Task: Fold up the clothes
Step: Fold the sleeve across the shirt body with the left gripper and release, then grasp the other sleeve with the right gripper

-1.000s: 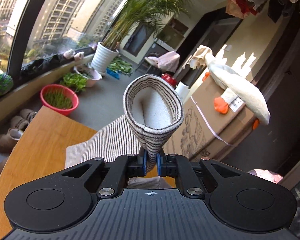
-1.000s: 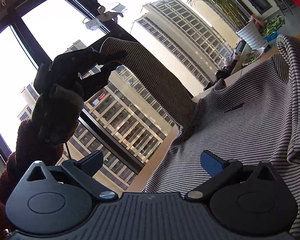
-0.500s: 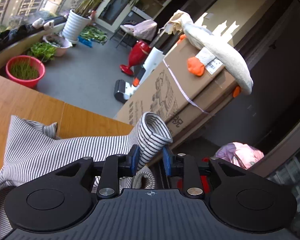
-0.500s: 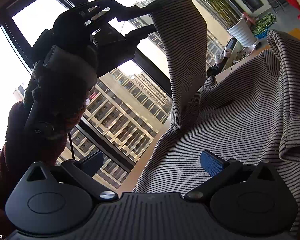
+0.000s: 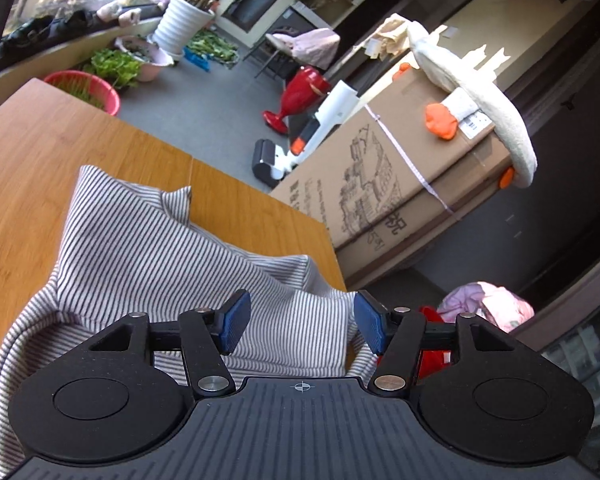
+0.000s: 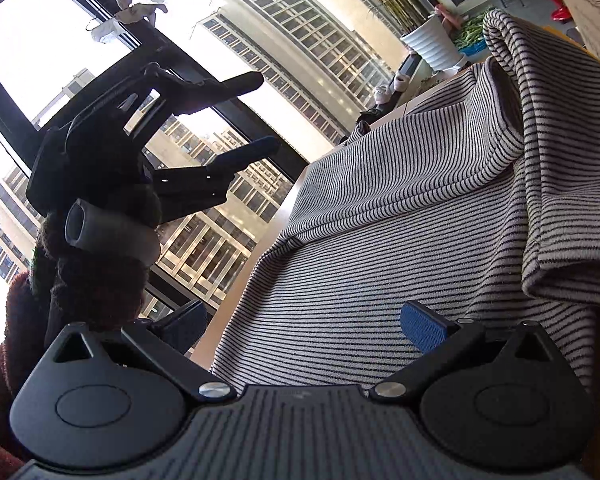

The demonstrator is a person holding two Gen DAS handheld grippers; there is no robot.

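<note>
A grey-and-black striped top (image 5: 152, 248) lies on the wooden table (image 5: 40, 152), its sleeve laid across the body. My left gripper (image 5: 300, 322) is open and empty just above the folded sleeve near the table's right edge. In the right wrist view the same top (image 6: 400, 216) spreads out ahead, with a folded part (image 6: 568, 184) on the right. My right gripper (image 6: 300, 324) is open and empty, low over the garment's near edge. The left gripper (image 6: 260, 114) shows there too, open, held up above the table.
A large cardboard box (image 5: 396, 176) with a white plush goose (image 5: 480, 92) stands beyond the table's right edge. Potted plants (image 5: 180, 28), a red basin (image 5: 88, 88) and a red vacuum (image 5: 300, 100) are on the floor. Tall windows (image 6: 100, 60) are on the left.
My left gripper lowered the raised sleeve onto the top, opened and let it go. The sleeve now lies flat. My right gripper stayed open and nearly still.
</note>
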